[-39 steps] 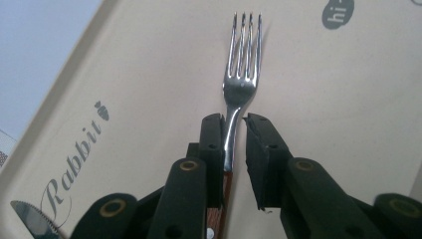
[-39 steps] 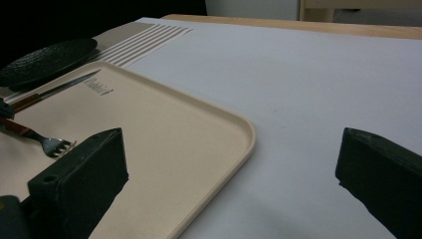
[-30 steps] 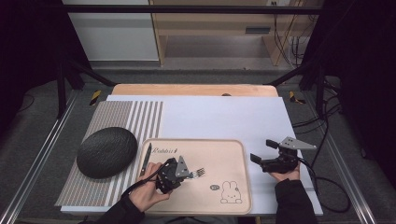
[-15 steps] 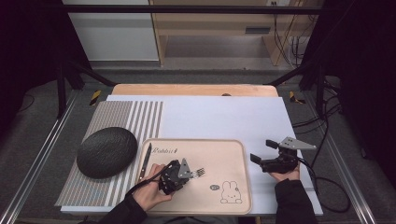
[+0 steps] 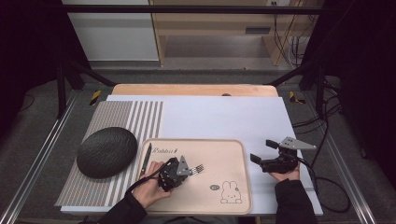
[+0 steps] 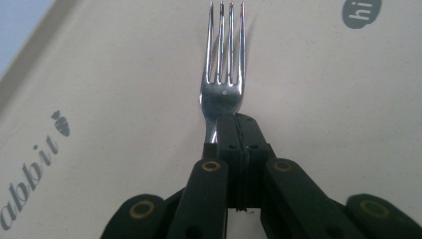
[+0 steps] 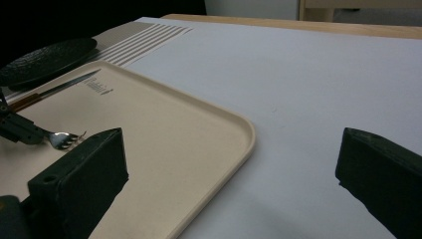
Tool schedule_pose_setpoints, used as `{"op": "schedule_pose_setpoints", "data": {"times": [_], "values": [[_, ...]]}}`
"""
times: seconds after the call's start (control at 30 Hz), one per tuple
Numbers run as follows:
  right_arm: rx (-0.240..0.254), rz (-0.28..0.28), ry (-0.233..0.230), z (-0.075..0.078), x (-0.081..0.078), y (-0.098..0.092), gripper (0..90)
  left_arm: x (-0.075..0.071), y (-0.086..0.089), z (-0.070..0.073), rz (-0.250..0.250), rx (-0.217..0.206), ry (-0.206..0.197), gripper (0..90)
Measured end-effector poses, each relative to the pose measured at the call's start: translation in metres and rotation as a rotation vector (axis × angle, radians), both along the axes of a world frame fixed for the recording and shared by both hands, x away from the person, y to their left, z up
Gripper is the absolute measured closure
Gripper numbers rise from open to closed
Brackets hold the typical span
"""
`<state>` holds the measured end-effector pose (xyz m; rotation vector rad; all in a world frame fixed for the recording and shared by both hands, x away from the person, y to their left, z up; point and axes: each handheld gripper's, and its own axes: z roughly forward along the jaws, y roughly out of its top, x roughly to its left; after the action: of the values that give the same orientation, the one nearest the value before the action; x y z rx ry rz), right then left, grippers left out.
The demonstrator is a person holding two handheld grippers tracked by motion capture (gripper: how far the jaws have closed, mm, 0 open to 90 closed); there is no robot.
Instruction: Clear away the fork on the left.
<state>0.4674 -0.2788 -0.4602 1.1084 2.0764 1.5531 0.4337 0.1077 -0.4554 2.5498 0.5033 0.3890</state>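
A metal fork (image 6: 224, 59) sticks out from my left gripper (image 6: 238, 137), whose jaws are shut on its handle. In the high view this left gripper (image 5: 186, 169) is over the left half of the beige rabbit tray (image 5: 219, 154). The fork (image 5: 198, 167) points right, low over the tray surface. A dark-handled knife (image 5: 145, 158) lies along the tray's left side. My right gripper (image 5: 262, 150) hovers just past the tray's right rim, open, with nothing between its jaws. The right gripper view looks between its own jaws (image 7: 234, 149) toward the tray (image 7: 174, 139), fork (image 7: 62, 139) and knife (image 7: 59, 87).
A black oval textured dish (image 5: 106, 151) sits on a striped placemat (image 5: 126, 116) left of the tray. A white mat (image 5: 219, 116) covers the table behind and right of the tray. Cables trail off the table's right side (image 5: 322, 182).
My left hand has shifted slightly over the tray, with the fork still held. The right gripper has stayed where it was.
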Motion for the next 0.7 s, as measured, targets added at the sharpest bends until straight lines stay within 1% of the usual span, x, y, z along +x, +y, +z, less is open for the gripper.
{"op": "schedule_pose_setpoints", "data": {"times": [0.33,0.47,0.57,0.7], "values": [[0.000,-0.001,0.003,0.000,0.000,0.000,0.2,0.009,0.006,-0.001,0.032,0.006,-0.016,90.0],[-0.002,-0.002,0.005,0.000,0.000,0.000,0.2,0.011,0.010,-0.001,0.047,0.020,-0.035,90.0],[-0.001,-0.002,0.004,0.000,0.000,0.000,0.2,0.013,0.012,-0.001,0.058,0.026,-0.038,90.0],[-0.001,-0.001,0.004,0.000,0.000,0.001,0.2,0.014,0.015,0.000,0.067,0.035,-0.053,90.0]]}}
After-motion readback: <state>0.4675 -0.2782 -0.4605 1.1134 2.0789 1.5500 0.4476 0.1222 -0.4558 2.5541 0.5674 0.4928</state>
